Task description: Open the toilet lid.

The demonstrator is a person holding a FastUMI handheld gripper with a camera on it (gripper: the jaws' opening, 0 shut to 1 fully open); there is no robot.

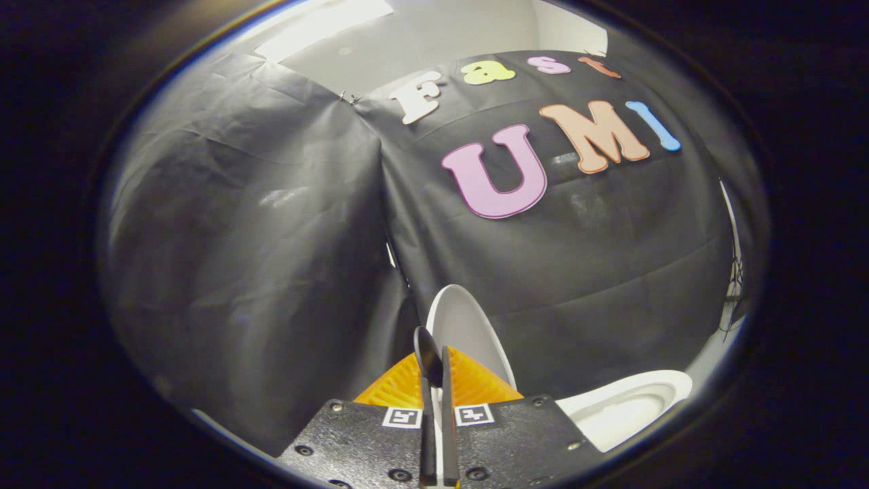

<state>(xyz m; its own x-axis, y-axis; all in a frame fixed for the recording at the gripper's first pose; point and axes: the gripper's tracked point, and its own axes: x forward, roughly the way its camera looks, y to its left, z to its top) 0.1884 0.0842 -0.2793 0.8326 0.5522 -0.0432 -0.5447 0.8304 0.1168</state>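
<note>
Jaws (434,370) clamped on raised toilet lid (468,333) edge (bowl (624,407) beside, right).

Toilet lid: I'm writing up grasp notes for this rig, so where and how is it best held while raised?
Probably right where the claw has it now: the lid's thin free rim, edge-on between the two fingers, which are closed on it. The lid stands nearly upright above the bowl, so its rim is the only slim part to pinch, approached from the bowl's front side.
</note>
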